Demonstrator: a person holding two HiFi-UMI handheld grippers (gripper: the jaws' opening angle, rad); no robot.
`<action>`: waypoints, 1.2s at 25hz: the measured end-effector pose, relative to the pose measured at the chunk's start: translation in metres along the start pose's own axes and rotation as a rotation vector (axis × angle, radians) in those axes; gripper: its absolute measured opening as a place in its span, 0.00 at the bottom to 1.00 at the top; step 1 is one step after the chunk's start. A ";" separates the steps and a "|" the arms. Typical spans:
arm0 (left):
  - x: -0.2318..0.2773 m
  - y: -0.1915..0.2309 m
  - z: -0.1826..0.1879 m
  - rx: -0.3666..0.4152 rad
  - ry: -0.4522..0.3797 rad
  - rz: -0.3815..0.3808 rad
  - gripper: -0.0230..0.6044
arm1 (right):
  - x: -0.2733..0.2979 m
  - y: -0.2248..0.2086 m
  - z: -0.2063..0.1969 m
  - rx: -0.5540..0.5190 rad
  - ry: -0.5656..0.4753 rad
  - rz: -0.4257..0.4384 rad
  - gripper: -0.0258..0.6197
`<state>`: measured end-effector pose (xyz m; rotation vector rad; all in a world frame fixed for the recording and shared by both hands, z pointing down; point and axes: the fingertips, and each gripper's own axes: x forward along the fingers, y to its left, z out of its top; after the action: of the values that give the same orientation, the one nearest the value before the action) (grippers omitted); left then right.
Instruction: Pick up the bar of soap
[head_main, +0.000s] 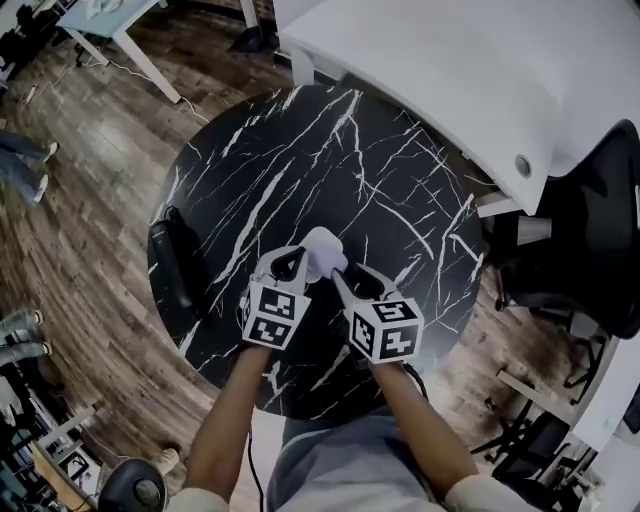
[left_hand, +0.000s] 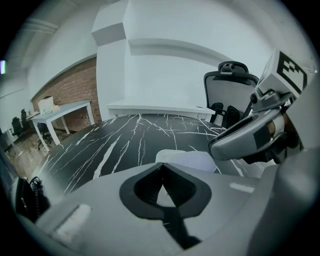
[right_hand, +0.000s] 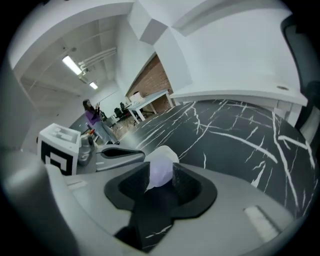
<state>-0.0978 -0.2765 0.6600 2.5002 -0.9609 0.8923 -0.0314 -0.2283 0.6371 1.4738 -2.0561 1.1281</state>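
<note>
A white bar of soap (head_main: 322, 250) lies on the round black marble table (head_main: 300, 140), near its front edge. Both grippers point down at it from the near side. My left gripper (head_main: 298, 260) is just left of the soap with its fingertips meeting; in the left gripper view the soap (left_hand: 187, 160) lies just beyond the left gripper (left_hand: 160, 169). My right gripper (head_main: 340, 274) is at the soap's right near side. In the right gripper view the soap (right_hand: 160, 167) shows in the gap of the right gripper (right_hand: 160, 176), whose jaws stand apart; no pad visibly presses on it.
A black device with a cable (head_main: 170, 260) lies at the table's left edge. A white desk (head_main: 450, 80) overhangs the far right side, and a black office chair (head_main: 590, 250) stands to the right. People's feet (head_main: 20, 160) are on the wooden floor at left.
</note>
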 end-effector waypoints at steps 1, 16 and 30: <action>0.002 0.000 -0.002 0.001 0.004 -0.005 0.03 | 0.004 -0.002 -0.002 0.050 0.002 0.004 0.26; 0.012 -0.008 -0.017 0.022 0.029 -0.025 0.03 | 0.026 0.002 -0.003 0.210 -0.023 0.102 0.27; 0.015 -0.022 -0.023 0.069 0.033 -0.031 0.03 | 0.054 0.016 0.010 0.078 0.033 0.143 0.24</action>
<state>-0.0842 -0.2571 0.6853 2.5417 -0.8931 0.9696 -0.0651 -0.2673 0.6621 1.3515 -2.1453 1.2926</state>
